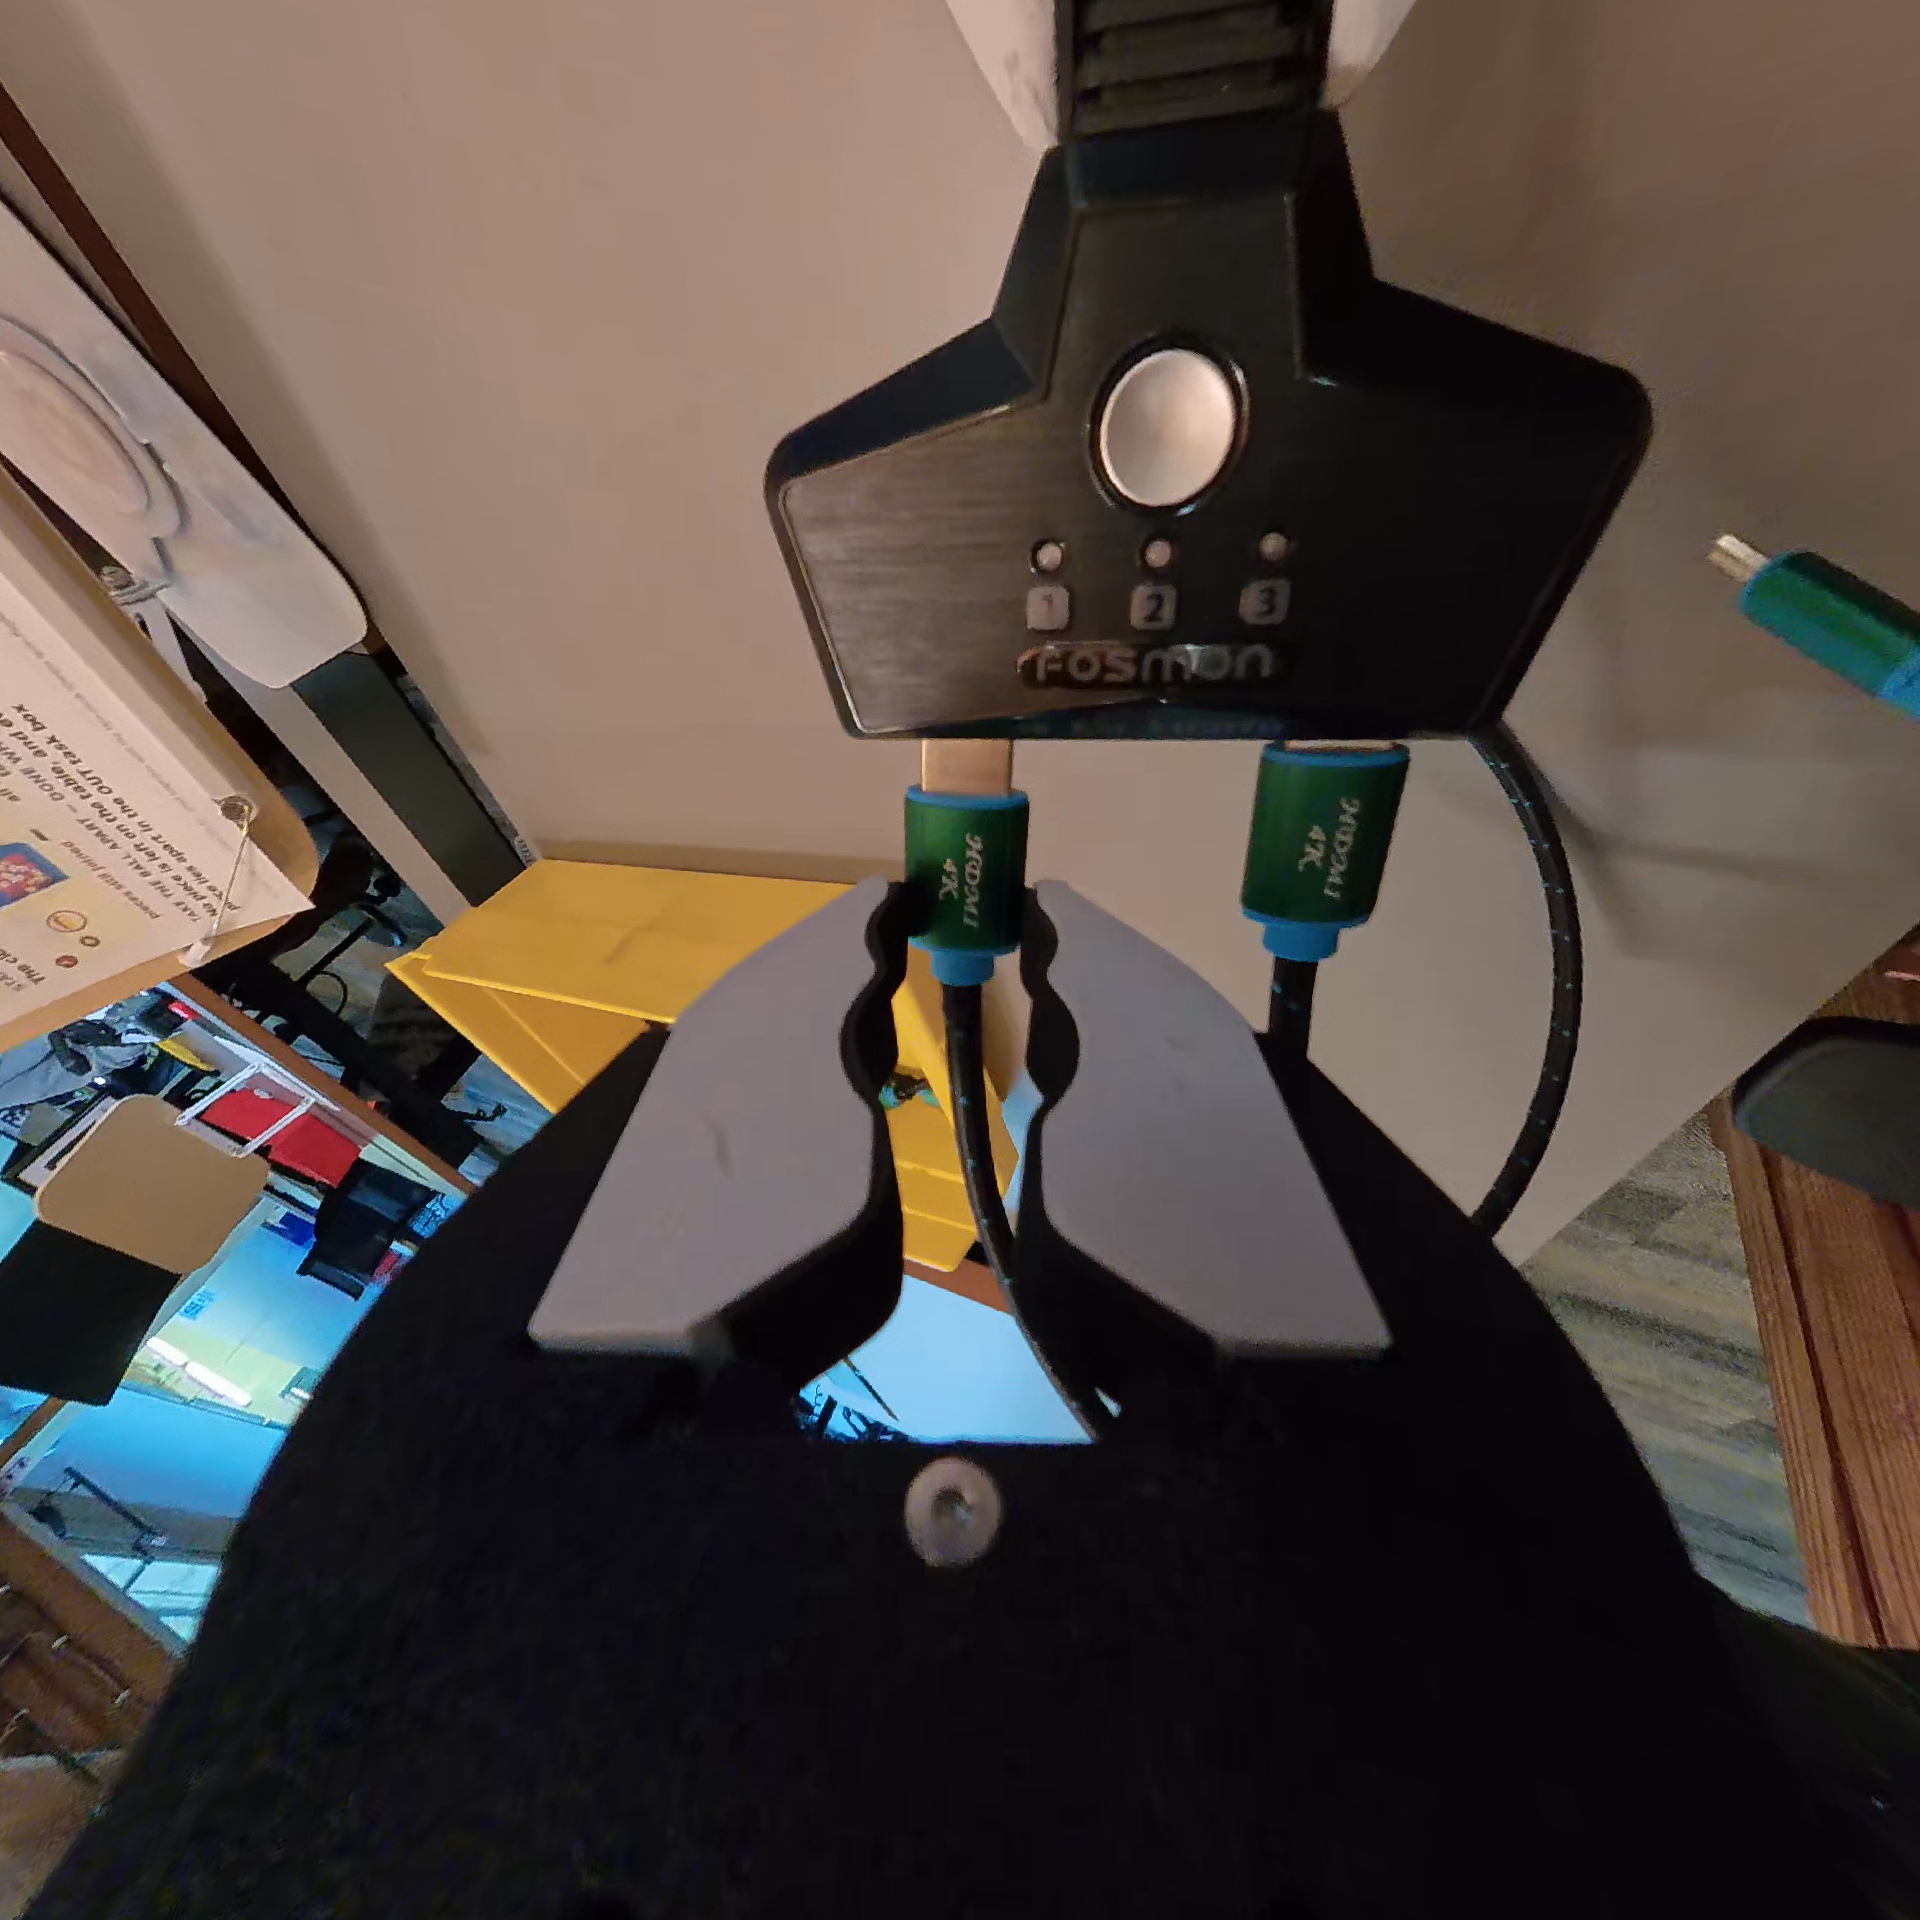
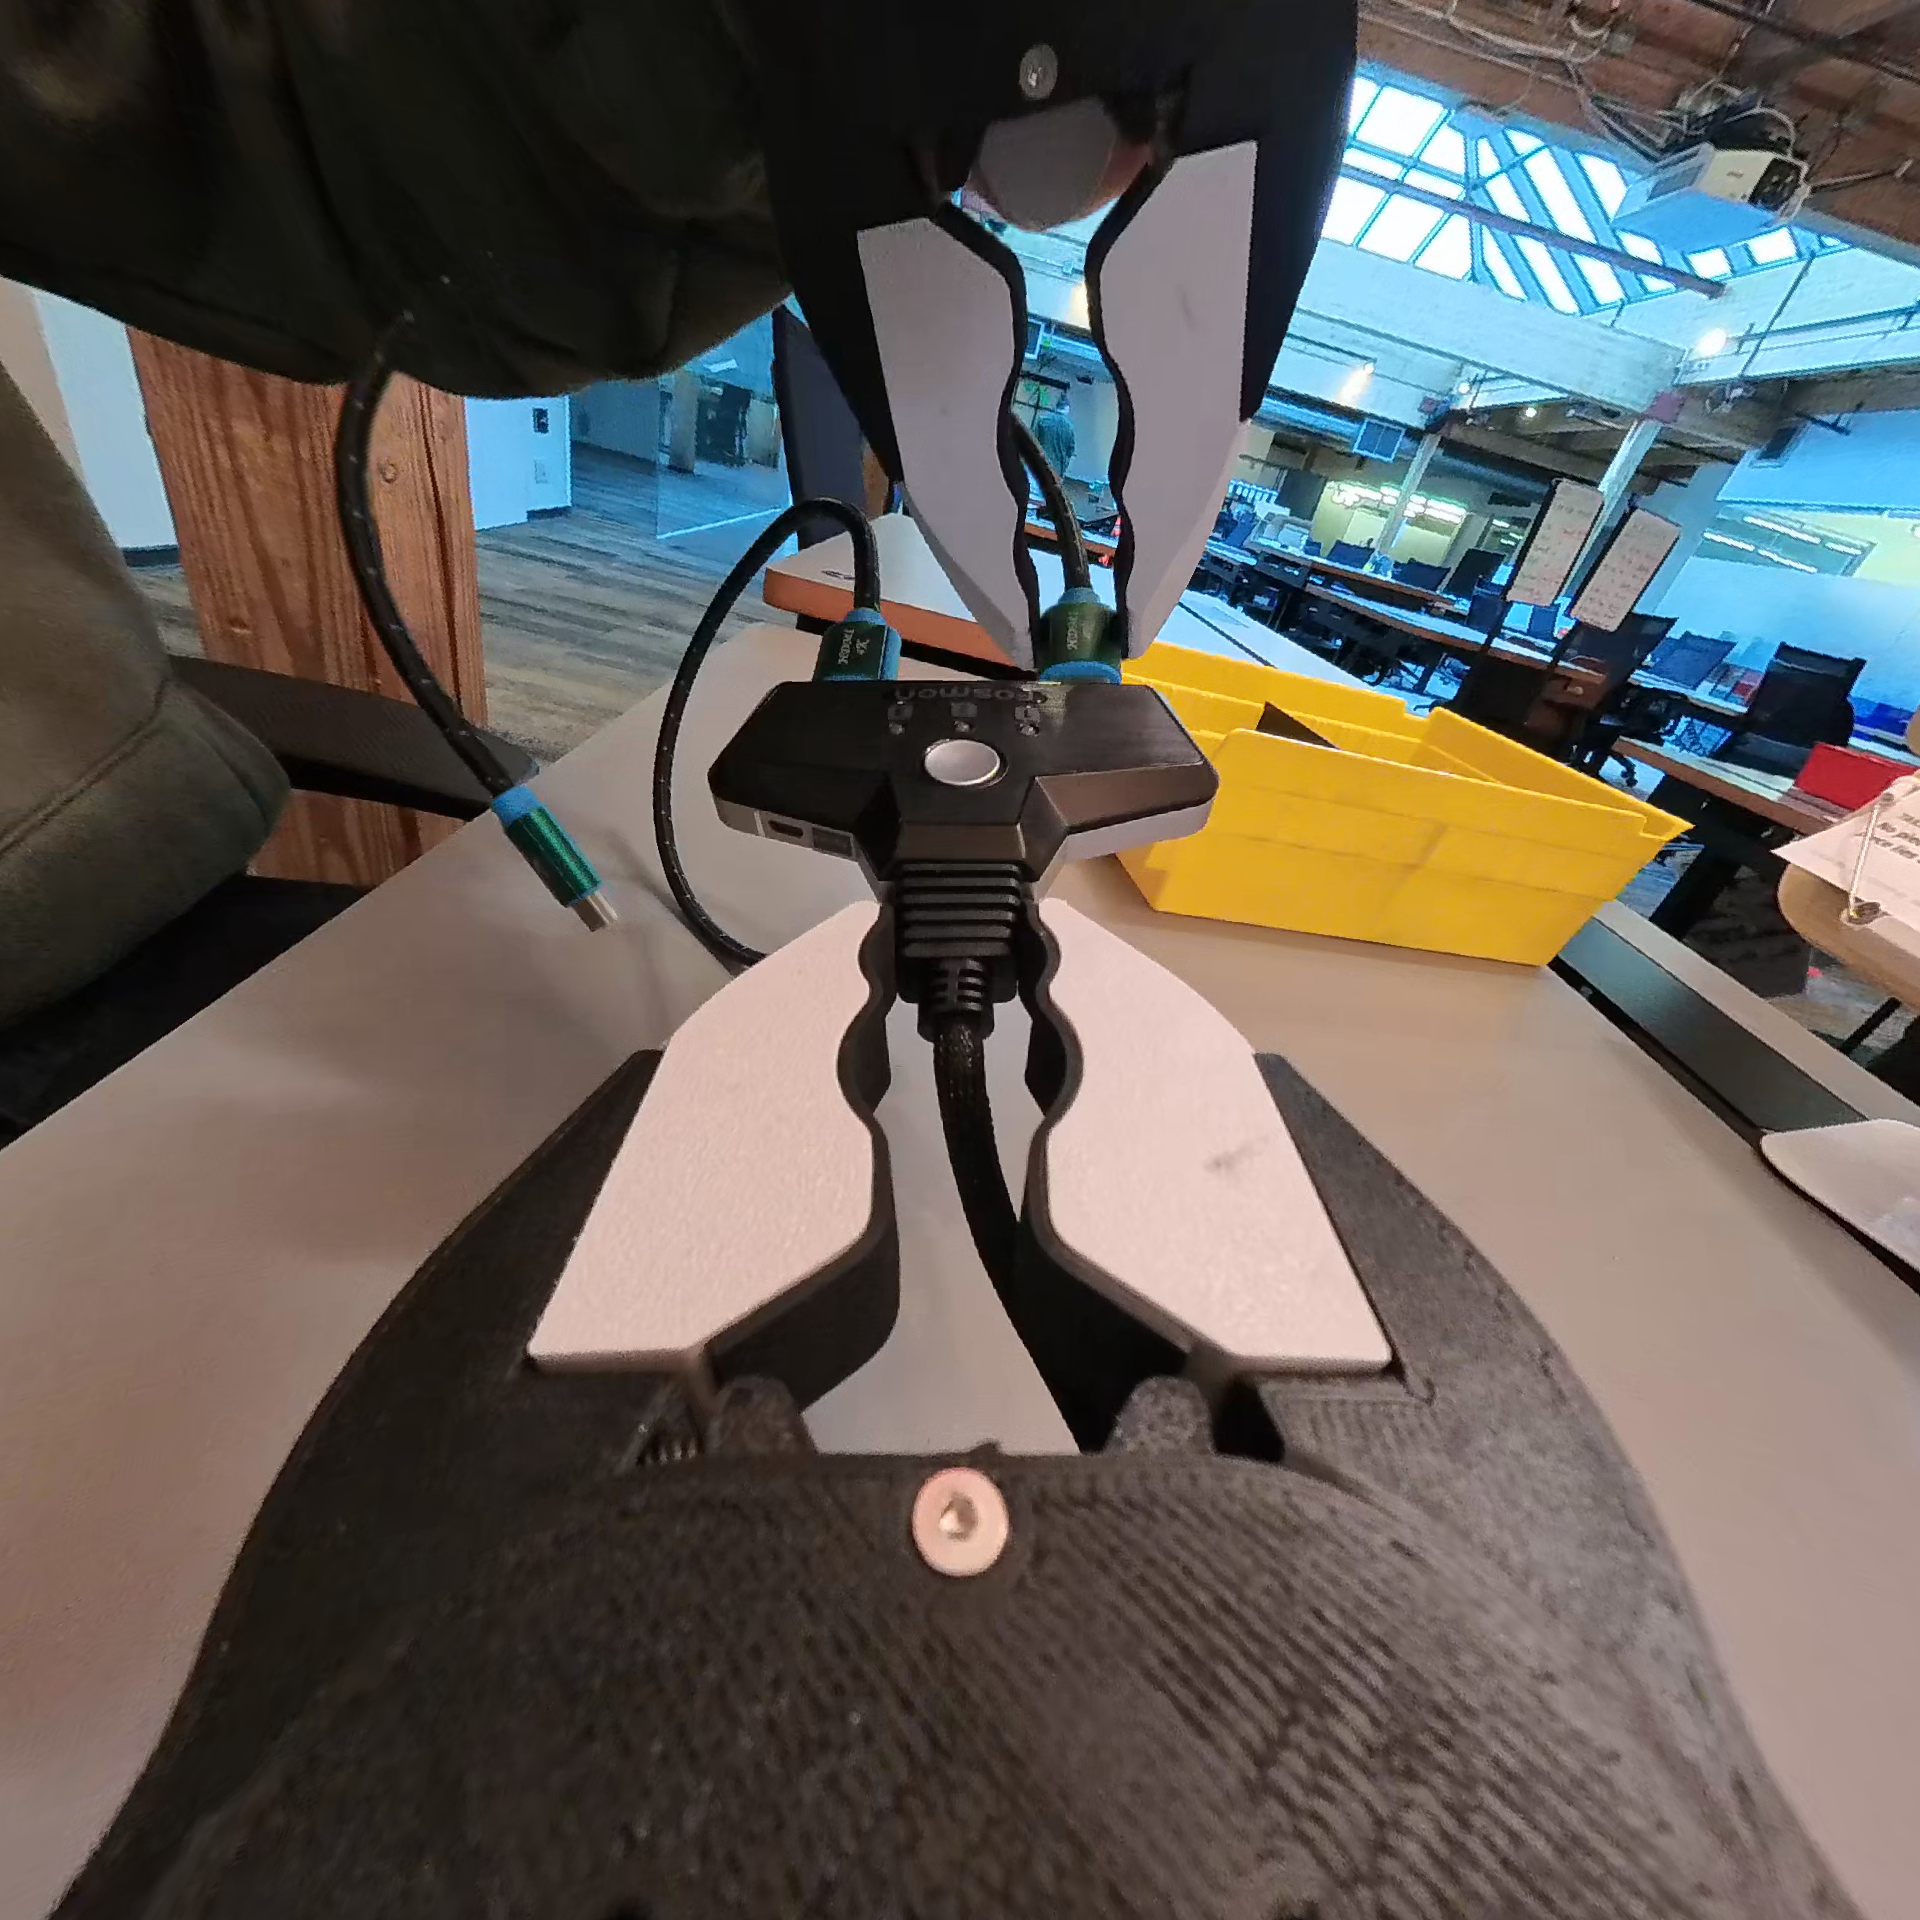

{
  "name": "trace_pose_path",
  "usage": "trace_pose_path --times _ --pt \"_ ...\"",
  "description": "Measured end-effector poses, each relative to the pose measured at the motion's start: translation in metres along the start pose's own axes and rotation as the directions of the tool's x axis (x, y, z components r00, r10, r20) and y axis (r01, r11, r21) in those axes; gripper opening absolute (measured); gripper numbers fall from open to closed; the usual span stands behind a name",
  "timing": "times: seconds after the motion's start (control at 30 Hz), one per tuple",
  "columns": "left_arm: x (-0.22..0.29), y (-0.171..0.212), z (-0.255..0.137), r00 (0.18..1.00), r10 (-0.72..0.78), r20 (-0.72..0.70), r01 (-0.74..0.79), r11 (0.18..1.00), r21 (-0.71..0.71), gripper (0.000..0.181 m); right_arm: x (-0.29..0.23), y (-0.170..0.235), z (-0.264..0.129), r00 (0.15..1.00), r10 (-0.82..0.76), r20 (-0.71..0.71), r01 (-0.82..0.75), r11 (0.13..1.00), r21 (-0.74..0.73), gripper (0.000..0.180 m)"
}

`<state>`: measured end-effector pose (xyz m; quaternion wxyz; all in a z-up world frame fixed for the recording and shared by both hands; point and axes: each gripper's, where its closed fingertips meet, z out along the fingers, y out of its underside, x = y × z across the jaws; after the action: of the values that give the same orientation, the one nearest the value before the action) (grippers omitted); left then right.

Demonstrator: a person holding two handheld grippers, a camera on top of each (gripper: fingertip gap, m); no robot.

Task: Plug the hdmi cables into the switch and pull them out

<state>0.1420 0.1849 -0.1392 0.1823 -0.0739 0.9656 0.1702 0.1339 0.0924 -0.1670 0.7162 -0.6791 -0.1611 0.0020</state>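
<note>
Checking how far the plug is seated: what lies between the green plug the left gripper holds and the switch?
Left wrist view: only the green plug's bare metal tip, partly exposed below the switch.

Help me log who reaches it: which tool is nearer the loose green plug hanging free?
Left, I'd judge. The loose green plug hangs by the left tool's side; the right tool grips the switch's cable end beyond.

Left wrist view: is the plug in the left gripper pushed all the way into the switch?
No, bare metal shows between the gripped plug and the switch, unlike the seated neighbouring plug.
</note>
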Motion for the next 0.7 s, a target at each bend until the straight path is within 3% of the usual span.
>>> trace_pose_path --times 0.27,0.5,0.7 --pt "0.0007 -0.0007 0.0012 0.999 -0.03 -0.019 0.03 0.999 -0.024 0.02 -0.0003 0.0013 0.0006 1.0 -0.001 -0.003 0.001 1.0 -0.01 0.022" --pt "0.0088 -0.0049 -0.0042 0.986 -0.054 -0.155 0.071 0.992 0.102 0.02 -0.0062 -0.0007 -0.001 0.999 -0.014 0.033 0.014 1.0 0.006 0.022" --pt "0.0071 -0.0074 -0.001 0.991 -0.069 -0.114 0.08 0.992 0.095 0.02 -0.0053 0.0003 -0.0007 1.0 -0.022 0.015 0.022 1.0 -0.001 0.022"
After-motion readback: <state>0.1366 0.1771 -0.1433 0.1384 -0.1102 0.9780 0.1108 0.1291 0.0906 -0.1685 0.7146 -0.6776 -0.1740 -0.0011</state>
